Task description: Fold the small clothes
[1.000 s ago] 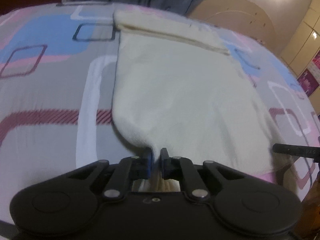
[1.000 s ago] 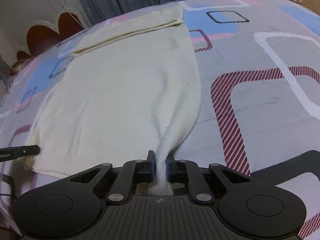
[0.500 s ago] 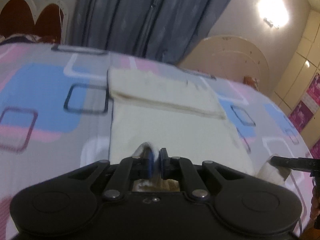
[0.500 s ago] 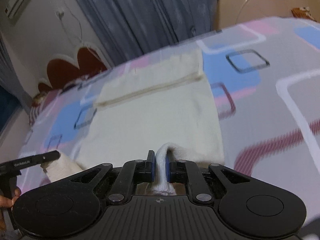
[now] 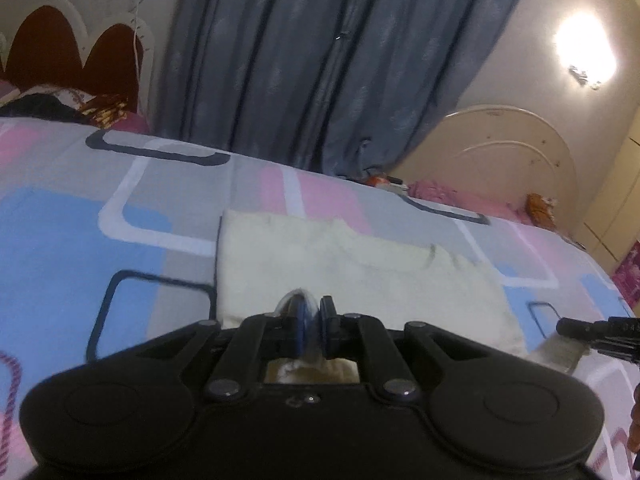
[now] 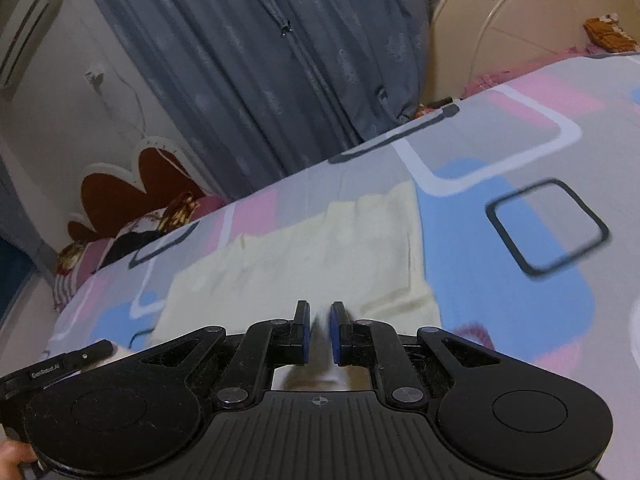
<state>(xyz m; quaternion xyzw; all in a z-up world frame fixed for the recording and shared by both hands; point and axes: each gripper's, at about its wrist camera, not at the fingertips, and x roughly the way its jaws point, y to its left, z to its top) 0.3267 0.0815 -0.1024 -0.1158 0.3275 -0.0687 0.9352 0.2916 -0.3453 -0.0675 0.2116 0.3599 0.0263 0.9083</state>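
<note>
Left gripper: clamped on a pinch of the cream garment, blue pads nearly together with a thin fold of cloth between them and more cloth bunched behind in the frame opening. Held low over the near edge of the garment. Seen also from the right wrist view as a black finger at the lower left, cream cloth at its tip.

Right gripper: jaws a little apart, a blurred strip of pale cloth in the gap; hard to tell whether gripped or slipping free. Seen from the left wrist view as a black finger at the far right, with a corner of cream cloth hanging just below it.

Cream garment: spread flat on the bedspread, folded over on itself, with a ribbed band along the far edge and near corners lifted toward both tools. Lay about mid-bed, between the two grippers and the far side.

Bedspread: grey, with pink and blue blocks and white, dark and maroon rounded squares. Beyond it, blue-grey curtains; a scalloped headboard with dark red panels at left; a cream arched board at right; a bright wall lamp above. A wall air conditioner at upper left of the right wrist view.
</note>
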